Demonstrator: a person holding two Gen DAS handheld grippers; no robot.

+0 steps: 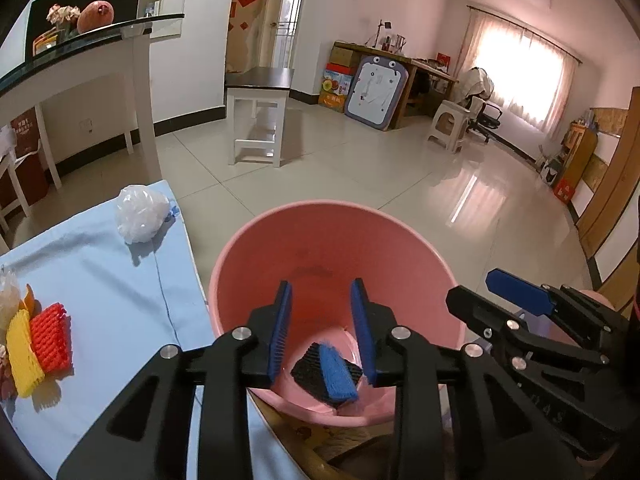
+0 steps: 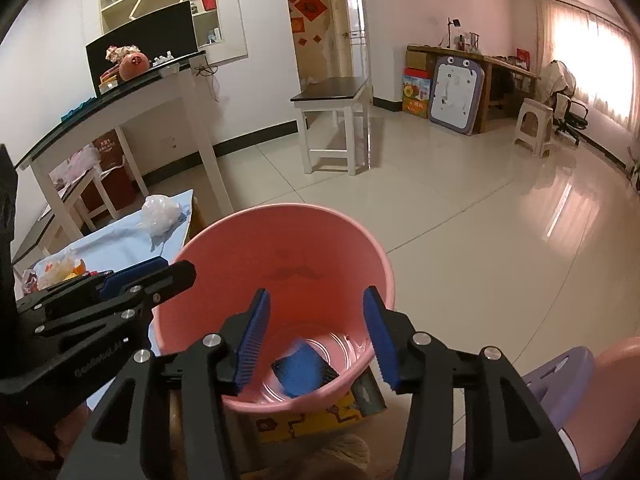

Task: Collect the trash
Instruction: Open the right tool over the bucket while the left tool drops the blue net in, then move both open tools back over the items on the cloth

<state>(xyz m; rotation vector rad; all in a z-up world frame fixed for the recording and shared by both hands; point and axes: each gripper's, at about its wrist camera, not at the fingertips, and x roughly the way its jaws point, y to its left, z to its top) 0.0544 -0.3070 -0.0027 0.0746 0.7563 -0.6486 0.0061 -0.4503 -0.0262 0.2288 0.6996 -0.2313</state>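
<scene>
Left wrist view: blue-and-black foam scrap (image 1: 326,376) lies at the bottom of the pink bucket (image 1: 256,240), low centre of frame — below the left gripper (image 1: 322,332), jaws parted, empty. Right gripper (image 2: 318,340) hangs likewise released above it. Best lift clear of the rim, then swing left — white bag (image 1: 140,218), red net (image 1: 50,338) and yellow net (image 1: 22,354) wait on the blue cloth (image 1: 108,280).

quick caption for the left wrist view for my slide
Left gripper open above the pink bucket, blue and black nets at its bottom, more trash waiting on the blue cloth.
</scene>
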